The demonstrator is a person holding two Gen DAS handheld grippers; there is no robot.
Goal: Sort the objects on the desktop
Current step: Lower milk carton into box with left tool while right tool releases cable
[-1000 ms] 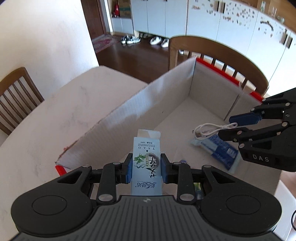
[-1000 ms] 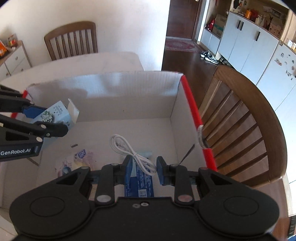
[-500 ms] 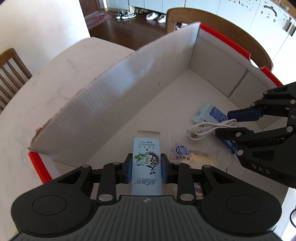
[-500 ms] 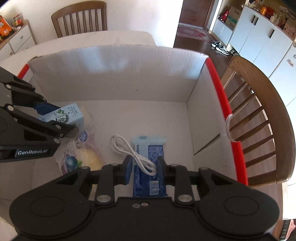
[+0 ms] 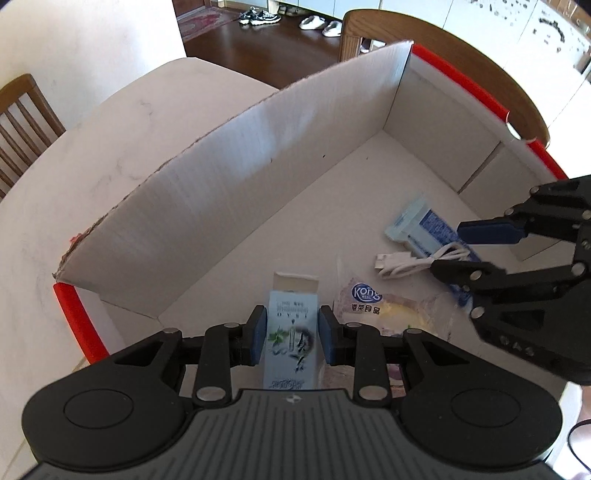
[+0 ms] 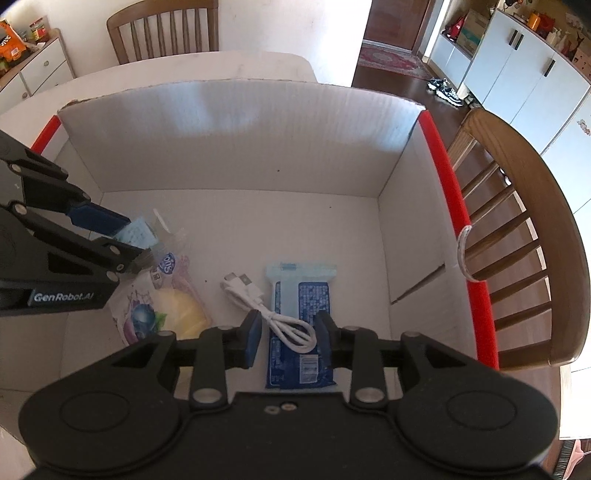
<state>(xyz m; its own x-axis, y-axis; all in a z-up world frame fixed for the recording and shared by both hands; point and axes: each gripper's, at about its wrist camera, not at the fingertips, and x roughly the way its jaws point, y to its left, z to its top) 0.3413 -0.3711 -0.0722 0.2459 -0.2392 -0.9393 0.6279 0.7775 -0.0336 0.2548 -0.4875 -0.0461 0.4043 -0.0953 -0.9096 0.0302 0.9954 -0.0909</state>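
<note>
My left gripper is shut on a light blue carton and holds it low inside the white cardboard box, near its left end. The carton also shows in the right wrist view, between the left fingers. My right gripper is open above a blue tissue pack with a coiled white USB cable lying on it. In the left wrist view the right gripper hovers over the cable and the tissue pack. A clear snack bag lies on the box floor between both grippers.
The box has red-taped rims and stands on a white table. A wooden chair stands close behind the box's right wall. Another chair stands at the table's far side.
Both grippers have moved lower into the box. The left one brought the carton down beside the snack bag. The right gripper has opened wider over the cable and tissue pack.
</note>
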